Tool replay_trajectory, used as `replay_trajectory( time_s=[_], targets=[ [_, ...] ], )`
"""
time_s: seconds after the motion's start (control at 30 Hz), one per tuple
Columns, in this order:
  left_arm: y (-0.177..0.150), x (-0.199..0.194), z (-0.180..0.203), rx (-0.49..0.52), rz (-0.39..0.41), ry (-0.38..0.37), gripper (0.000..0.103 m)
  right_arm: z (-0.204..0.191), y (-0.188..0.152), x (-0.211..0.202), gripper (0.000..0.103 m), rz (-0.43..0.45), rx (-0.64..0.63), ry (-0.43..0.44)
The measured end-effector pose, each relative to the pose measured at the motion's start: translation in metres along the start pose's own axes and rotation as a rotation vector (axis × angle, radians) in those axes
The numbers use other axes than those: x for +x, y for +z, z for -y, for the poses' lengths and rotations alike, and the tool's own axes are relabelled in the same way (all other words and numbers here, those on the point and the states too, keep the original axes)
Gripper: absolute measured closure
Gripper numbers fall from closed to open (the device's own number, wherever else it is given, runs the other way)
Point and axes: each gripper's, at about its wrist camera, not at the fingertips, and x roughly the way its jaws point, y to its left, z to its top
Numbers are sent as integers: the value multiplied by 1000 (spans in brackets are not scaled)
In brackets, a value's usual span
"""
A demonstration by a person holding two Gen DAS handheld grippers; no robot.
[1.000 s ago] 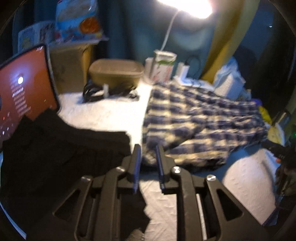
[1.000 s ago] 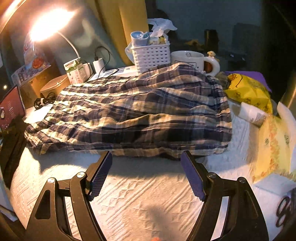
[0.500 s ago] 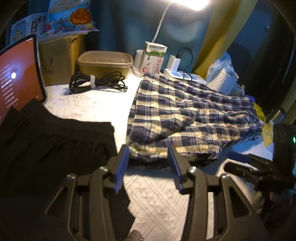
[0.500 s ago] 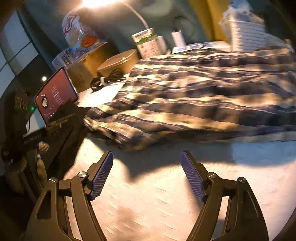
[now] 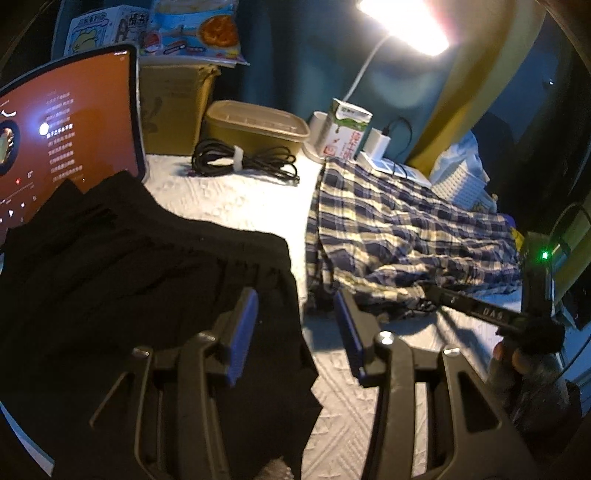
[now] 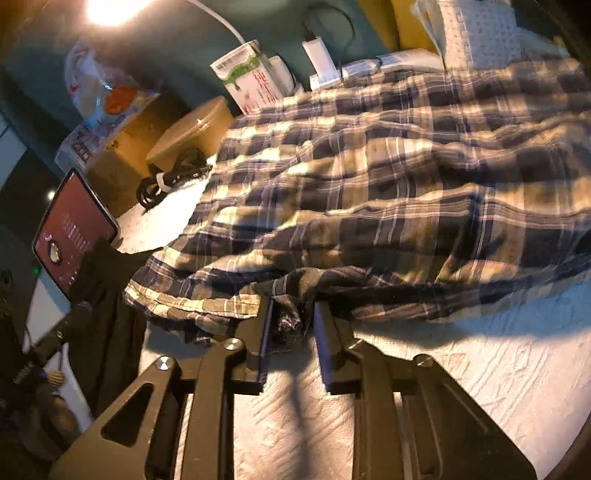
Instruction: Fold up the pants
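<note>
Plaid pants [image 6: 388, 192] lie crumpled on the white quilted surface [image 6: 461, 376], beneath a lamp [image 5: 406, 22]. The right gripper [image 6: 290, 325] has its jaws clenched on their near hem; the left gripper [image 5: 295, 325], jaws released, hovers beside black cloth [image 5: 129, 277].

Both claws are black (silver screws at joints) with blue-purple pads [image 5: 242, 330].

Bare quilt [image 5: 236, 195] between black garment [image 5: 147, 280] and plaid pants [image 5: 399, 229], seemingly passable.
</note>
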Motion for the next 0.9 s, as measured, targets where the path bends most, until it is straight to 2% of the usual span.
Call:
replay_trajectory(
  time_s=[0.07,0.13,0.37,0.57,0.6,0.63,0.77,0.9],
  targets=[
    [-4,1,2,4,-10,-5,58,-2,-5,-3,94,7,-23,0],
    [-6,2,4,12,-19,-14,58,0,-12,-10,95,11,-48,0],
    [-15,2,17,39,-45,-42,58,-7,-41,-31,96,14,-112,-24],
    [-3,1,36,76,-24,-98,58,-12,-49,-34,93,12,-123,-37],
    [1,2,39,81,-14,-108,58,-13,-49,-33,91,7,-134,-37],
    [5,4,41,84,-6,-116,58,-15,-52,-34,85,3,-151,-27],
    [18,28,49,95,-19,-113,57,-20,-63,-42,52,0,-209,7],
    [18,67,47,125,-103,8,57,-5,-67,-59,50,15,-220,-15]
  ],
)
